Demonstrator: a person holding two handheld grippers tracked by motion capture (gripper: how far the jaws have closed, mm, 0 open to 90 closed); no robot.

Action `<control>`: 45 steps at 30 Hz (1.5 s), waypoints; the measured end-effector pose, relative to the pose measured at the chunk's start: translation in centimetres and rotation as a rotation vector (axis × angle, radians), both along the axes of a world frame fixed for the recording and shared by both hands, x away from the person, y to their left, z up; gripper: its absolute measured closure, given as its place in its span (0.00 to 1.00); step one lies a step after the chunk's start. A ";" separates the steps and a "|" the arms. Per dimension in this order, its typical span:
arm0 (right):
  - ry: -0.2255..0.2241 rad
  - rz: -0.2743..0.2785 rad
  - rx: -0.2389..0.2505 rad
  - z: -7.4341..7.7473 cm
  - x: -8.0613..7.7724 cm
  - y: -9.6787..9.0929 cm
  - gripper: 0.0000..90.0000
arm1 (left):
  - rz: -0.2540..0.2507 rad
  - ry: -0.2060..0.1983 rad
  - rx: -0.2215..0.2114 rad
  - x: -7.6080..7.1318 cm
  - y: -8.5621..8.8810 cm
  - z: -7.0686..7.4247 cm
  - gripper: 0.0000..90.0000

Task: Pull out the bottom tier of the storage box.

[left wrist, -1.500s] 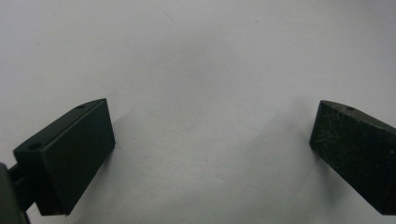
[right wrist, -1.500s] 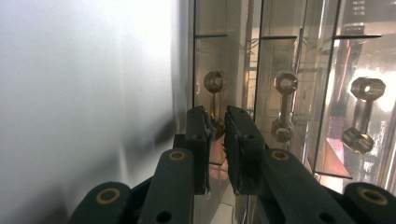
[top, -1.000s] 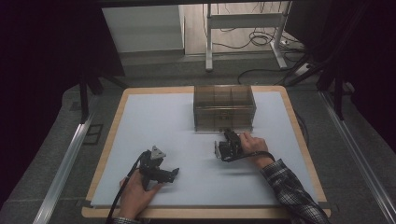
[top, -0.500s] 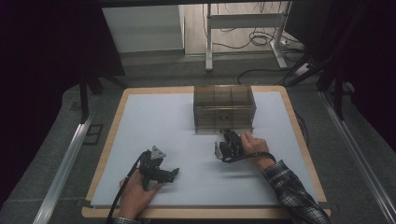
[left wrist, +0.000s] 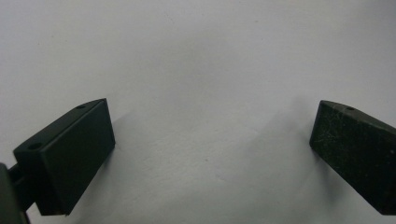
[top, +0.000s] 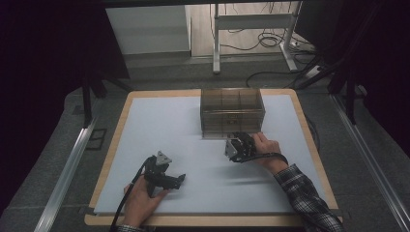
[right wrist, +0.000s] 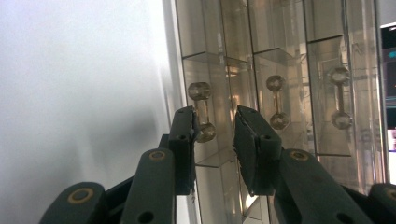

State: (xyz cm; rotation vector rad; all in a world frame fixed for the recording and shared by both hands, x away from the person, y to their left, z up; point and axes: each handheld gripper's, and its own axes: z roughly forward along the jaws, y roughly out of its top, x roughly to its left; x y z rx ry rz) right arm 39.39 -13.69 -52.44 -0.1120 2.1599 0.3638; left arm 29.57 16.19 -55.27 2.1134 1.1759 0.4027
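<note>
1. Two grippers work over a white table (top: 159, 125); a clear drawer box (top: 232, 110) stands at the far middle of it, its front turned toward the person so the handles can be reached.
2. Nearest the person, on the left, the left gripper (top: 170, 180) rests low on the table in a hand (top: 140, 200); in the left gripper view its jaws stand wide apart with bare table between them, holding nothing; it looks parked out of the way, since the drawer work needs one hand.
3. Right of middle, the right gripper (top: 234, 143) is held just in front of the box's near face by the right hand (top: 263, 147); the right gripper view is turned on its side, so the drawers (right wrist: 275, 88) run in a row across it.
4. Three small clear handles show there; the jaws sit to either side of the left handle (right wrist: 201, 112), narrowly apart; they have just been opening, and the pads seem clear of the knob, though contact on the left pad is hard to rule out.
5. That stance suggests a pinch on the handle being let go; the gripper points straight at the drawer front because a handle like this is taken squarely from the front.
</note>
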 end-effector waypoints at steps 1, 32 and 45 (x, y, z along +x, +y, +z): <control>0.016 -0.004 0.013 0.2 0.0 -0.1 0.75 | 0.000 0.000 0.000 0.0 0.0 0.0 0.00; 0.493 0.007 0.225 4.1 4.7 -4.3 0.70 | -0.001 0.000 0.000 0.0 0.0 0.0 0.00; 0.614 0.040 0.217 4.9 7.4 -6.1 0.74 | 0.000 0.000 0.000 0.0 0.0 0.0 0.00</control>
